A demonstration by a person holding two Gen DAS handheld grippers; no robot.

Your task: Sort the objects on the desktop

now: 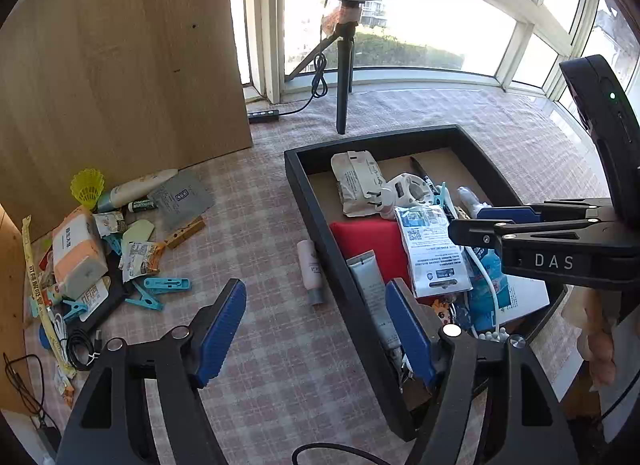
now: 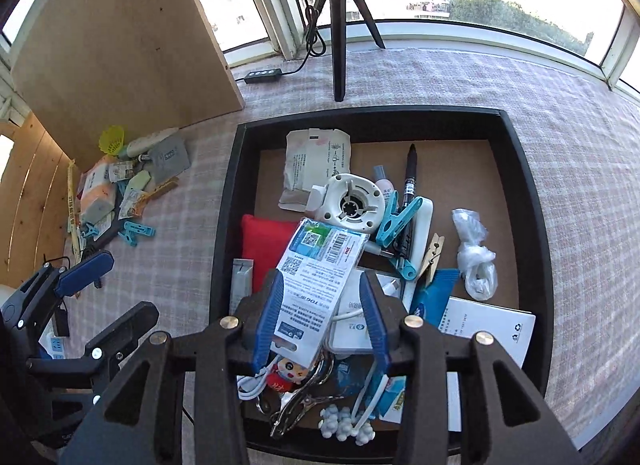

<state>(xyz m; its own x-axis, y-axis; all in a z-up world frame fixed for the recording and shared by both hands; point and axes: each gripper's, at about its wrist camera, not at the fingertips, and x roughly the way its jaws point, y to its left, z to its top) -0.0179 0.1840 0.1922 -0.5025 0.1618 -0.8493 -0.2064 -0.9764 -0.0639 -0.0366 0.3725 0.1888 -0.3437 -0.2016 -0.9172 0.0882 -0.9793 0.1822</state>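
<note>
A black tray (image 2: 230, 201) with a brown cardboard floor sits on a pink-and-white checked tablecloth (image 1: 280, 345). Inside lie a red pouch (image 2: 262, 241), a white-and-blue printed packet (image 2: 316, 265) and a turquoise clothes peg (image 2: 396, 221). Both grippers are black with ribbed blue pads (image 1: 222, 331).

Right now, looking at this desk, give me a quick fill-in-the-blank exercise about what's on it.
1. The red pouch lies inside the black ____.
2. The pink bottle lies on the checked cloth, ____ the tray.
3. The yellow shuttlecock sits at the foot of the ____ board.
4. The tripod stands in front of the ____.

Missing words: tray; outside; wooden; window
</note>
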